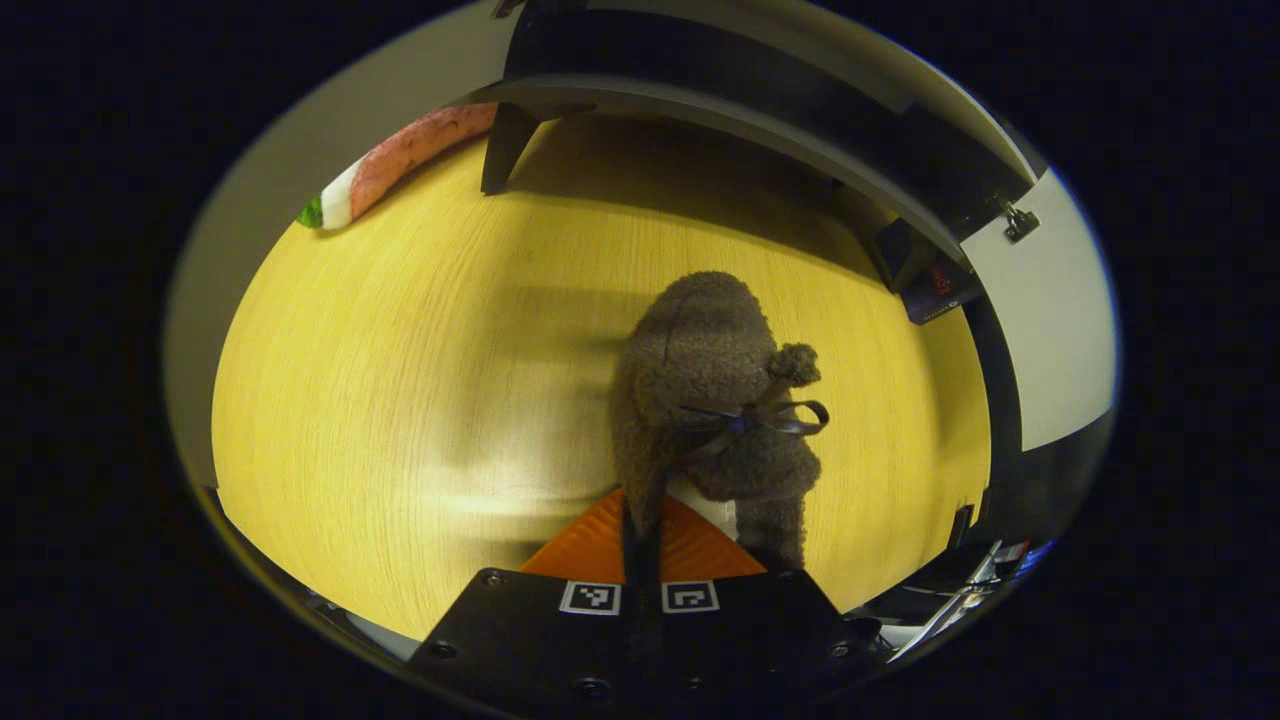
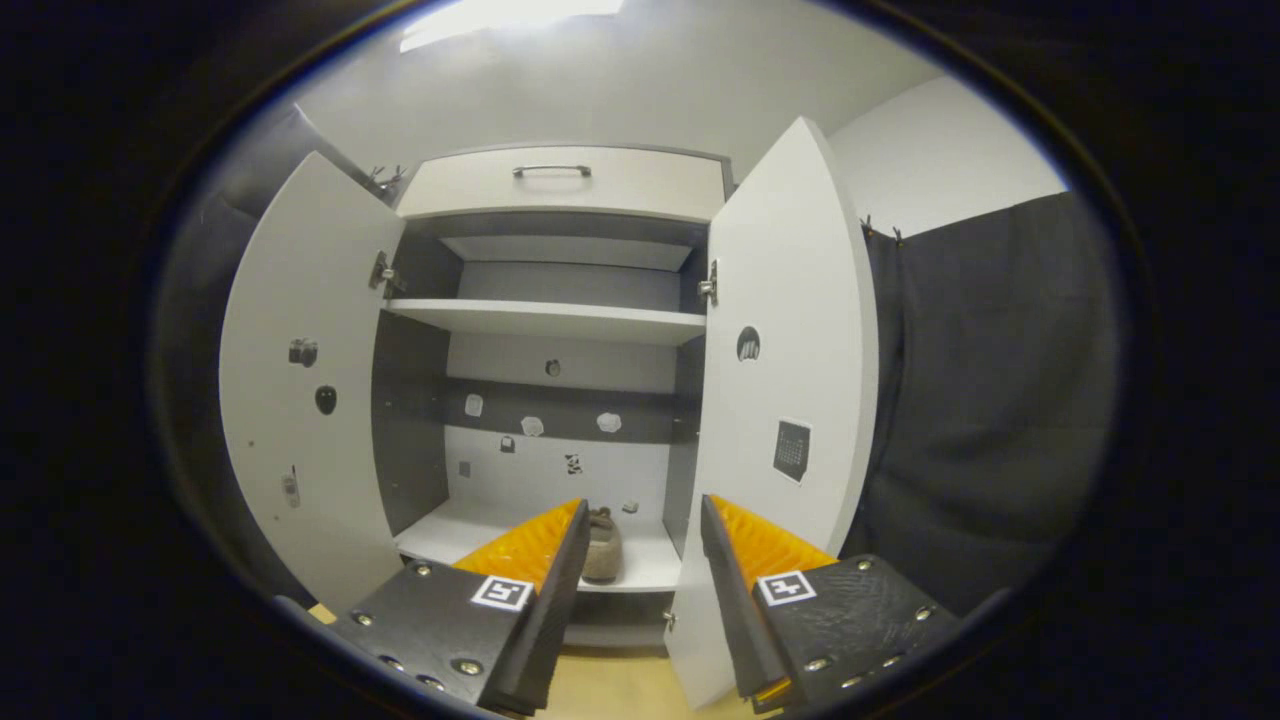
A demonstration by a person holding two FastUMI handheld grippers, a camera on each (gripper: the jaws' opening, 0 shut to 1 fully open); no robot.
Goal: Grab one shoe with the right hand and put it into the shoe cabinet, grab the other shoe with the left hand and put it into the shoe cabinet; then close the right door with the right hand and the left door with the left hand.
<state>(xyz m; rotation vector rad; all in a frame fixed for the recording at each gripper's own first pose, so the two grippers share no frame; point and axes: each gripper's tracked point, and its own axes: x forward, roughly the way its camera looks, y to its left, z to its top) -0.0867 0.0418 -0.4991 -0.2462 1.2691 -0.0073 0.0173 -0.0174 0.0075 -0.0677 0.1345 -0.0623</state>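
Our left gripper [image 1: 640, 545] is pinched narrow on the heel edge of the fuzzy shoe [image 1: 715, 400], which hangs straight ahead, long axis running away from us over the floor [image 1: 400, 400], while our right gripper [image 2: 640, 545], wide and empty, faces the cabinet [image 2: 560, 320], where the first shoe [image 2: 602, 545] sits.
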